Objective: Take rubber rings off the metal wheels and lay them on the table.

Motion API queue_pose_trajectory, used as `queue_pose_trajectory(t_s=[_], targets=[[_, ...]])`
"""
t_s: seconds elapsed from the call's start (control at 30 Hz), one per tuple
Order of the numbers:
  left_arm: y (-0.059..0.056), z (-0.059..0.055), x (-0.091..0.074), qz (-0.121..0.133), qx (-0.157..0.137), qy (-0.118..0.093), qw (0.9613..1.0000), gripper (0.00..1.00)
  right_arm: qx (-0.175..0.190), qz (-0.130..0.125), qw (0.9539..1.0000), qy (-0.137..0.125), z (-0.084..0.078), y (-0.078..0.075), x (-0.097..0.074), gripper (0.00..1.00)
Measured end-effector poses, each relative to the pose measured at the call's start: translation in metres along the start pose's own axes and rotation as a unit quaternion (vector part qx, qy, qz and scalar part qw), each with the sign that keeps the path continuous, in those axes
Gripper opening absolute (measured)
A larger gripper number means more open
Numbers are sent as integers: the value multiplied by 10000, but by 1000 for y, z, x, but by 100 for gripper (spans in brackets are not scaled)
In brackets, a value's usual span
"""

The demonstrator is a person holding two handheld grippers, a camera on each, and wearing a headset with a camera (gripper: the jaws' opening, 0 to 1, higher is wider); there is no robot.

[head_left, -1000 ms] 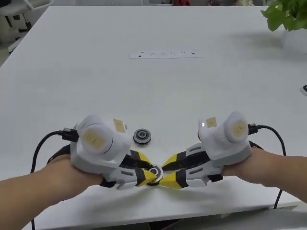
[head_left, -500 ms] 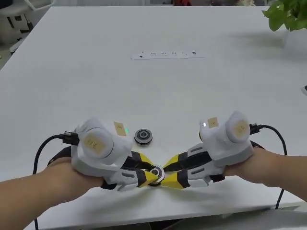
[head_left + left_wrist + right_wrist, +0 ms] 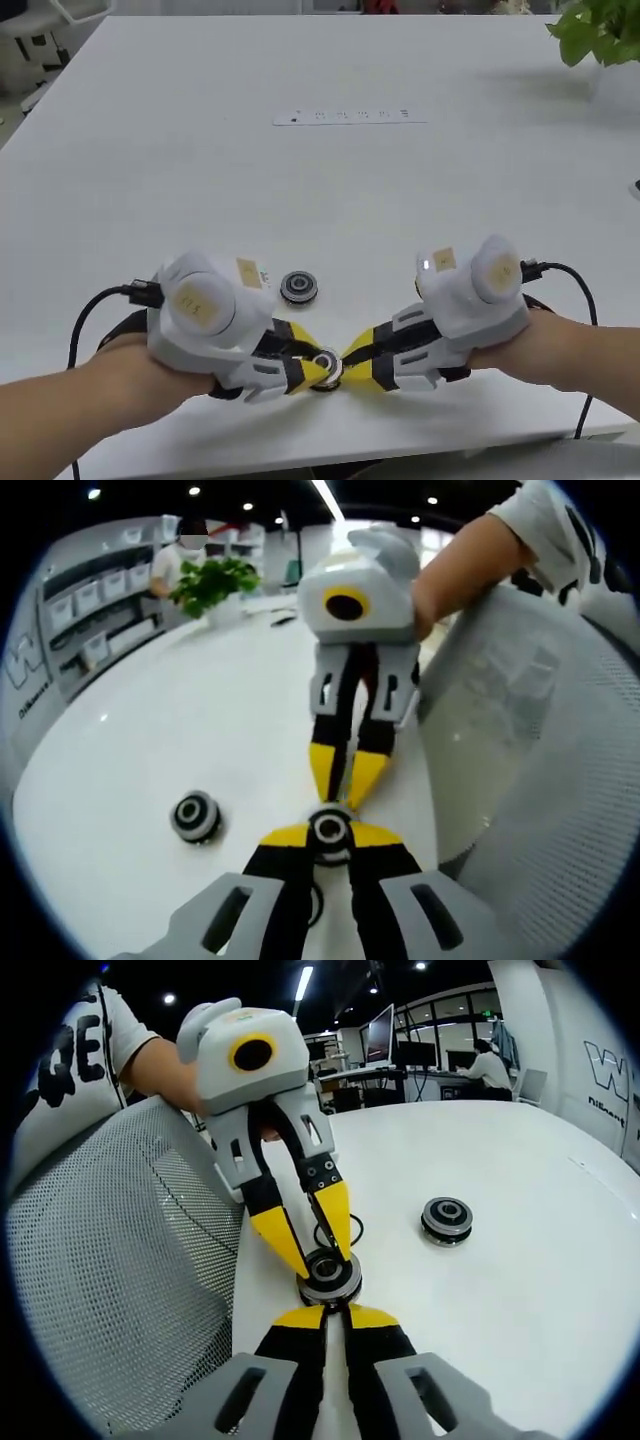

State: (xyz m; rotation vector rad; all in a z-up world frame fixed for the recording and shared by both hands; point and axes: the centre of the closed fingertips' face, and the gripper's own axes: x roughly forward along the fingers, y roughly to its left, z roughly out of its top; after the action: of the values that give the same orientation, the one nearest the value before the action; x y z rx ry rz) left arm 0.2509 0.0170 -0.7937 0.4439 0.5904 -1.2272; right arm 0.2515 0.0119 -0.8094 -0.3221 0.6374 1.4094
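In the head view little has changed: the left gripper (image 3: 305,371) and right gripper (image 3: 356,366) still meet on one wheel (image 3: 325,366) at the near edge of the white table (image 3: 330,190), so its rubber ring (image 3: 330,1294) is not off yet. The left gripper view shows its jaws squeezing the wheel. The right gripper view shows its jaws nipping the rim, with a bright office behind.
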Motion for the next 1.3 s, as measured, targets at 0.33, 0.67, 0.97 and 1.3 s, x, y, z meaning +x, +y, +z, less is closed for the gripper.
queue_pose_trajectory(t_s=[0.33,0.67,0.97,1.3], targets=[[0,-1,-1,47,42,25,10000,13,416,16,9991,-21,1,-1,1,0],[0,-2,-1,94,169,140,9997,12,939,47,9955,-87,1,-5,0,0],[1,-2,-1,107,174,174,9996,12,1320,23,9905,-385,11,-10,-4,0],[3,-2,0,156,152,226,9995,12,1613,104,9852,-572,18,-8,-4,0]])
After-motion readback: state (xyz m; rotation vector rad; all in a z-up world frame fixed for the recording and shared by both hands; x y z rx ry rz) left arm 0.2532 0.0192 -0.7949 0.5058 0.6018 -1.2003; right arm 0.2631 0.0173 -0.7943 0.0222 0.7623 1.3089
